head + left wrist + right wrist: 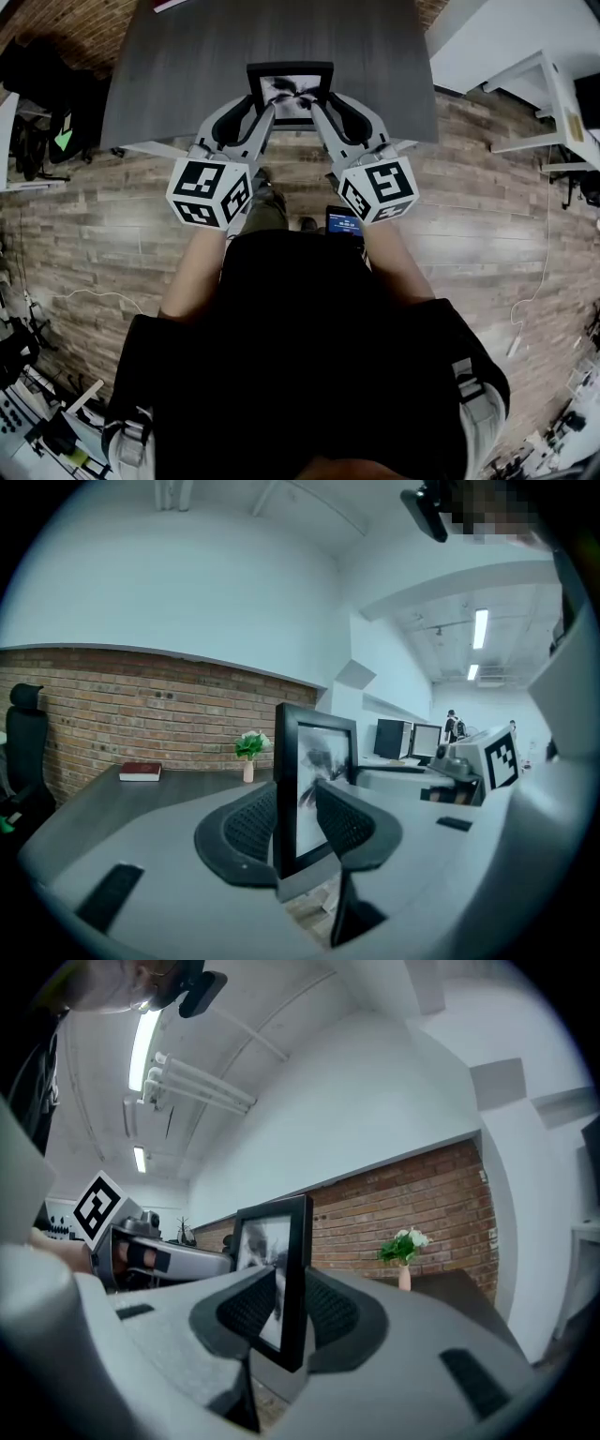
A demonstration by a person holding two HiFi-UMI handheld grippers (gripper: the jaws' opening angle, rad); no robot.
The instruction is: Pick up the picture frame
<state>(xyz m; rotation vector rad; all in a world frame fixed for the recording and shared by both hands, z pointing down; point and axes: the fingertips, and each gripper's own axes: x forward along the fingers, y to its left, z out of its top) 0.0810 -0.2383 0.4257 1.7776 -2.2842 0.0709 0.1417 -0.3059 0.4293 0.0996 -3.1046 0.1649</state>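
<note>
A black picture frame point(290, 91) with a black-and-white print is held between both grippers, above the near edge of the dark grey table point(187, 66). My left gripper point(262, 114) is shut on the frame's left side, and my right gripper point(322, 114) is shut on its right side. In the left gripper view the frame point(314, 794) stands upright between the ribbed pads point(246, 825). The right gripper view shows the frame point(279, 1279) edge-on, pinched between its pads point(335, 1314).
A small vase of flowers point(249, 754) and a red book point(141, 772) sit at the table's far side by the brick wall. White desks point(553, 94) stand to the right. A phone point(343, 222) lies below on the wood floor, with bags point(42, 112) at left.
</note>
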